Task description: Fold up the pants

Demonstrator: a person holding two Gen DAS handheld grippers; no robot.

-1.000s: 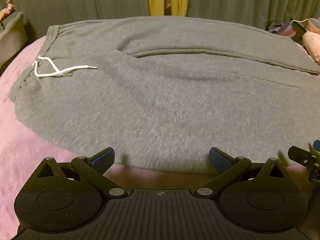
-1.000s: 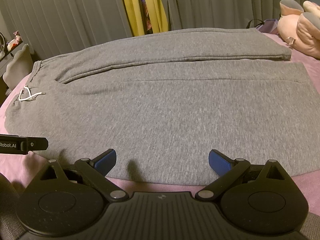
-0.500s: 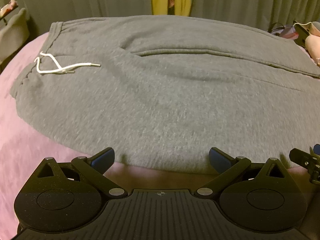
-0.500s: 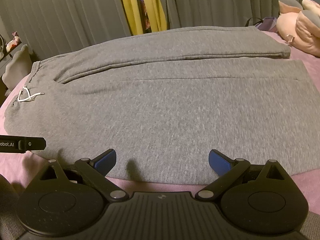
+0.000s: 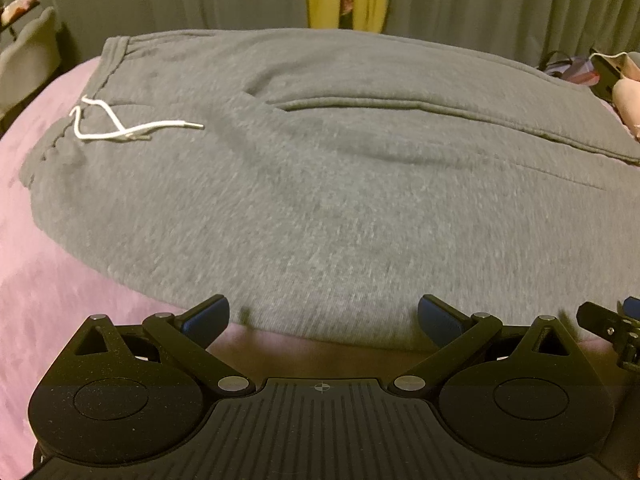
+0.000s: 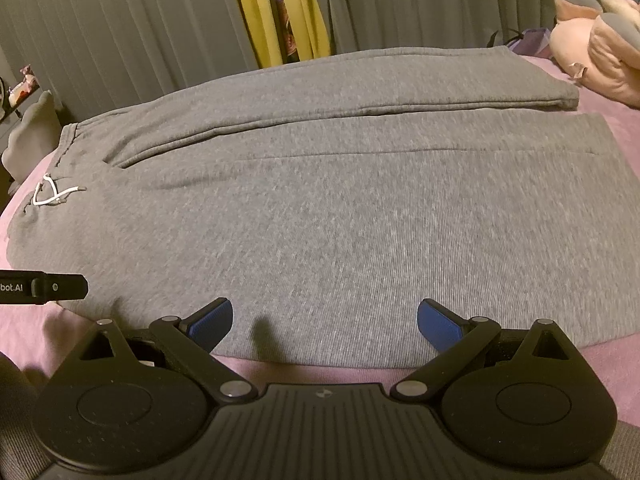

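Pants: grey sweatpants point(image 5: 340, 208) lie flat across the bed point(image 5: 36, 304), waistband to the left, legs running to the right; the far leg point(image 6: 360, 84) lies lengthwise beside the near one.
Drawstring: a white cord point(image 5: 120, 126) lies loose on the fabric near the waistband.
Left tool: the left tool point(image 5: 323, 314) hangs low over the near hem of the pants, its blue pads spread wide with nothing between them.
Right tool: the right tool point(image 6: 325, 316) sits at the near edge of the pants, further toward the leg ends, also spread wide and holding nothing.
Bed: pink cover, showing in a strip between the tools and the hem.
Background: grey curtains point(image 6: 120, 32) with a yellow strip point(image 6: 260, 12) in the gap; a pink plush toy point(image 6: 600, 52) beyond the leg ends at the right.
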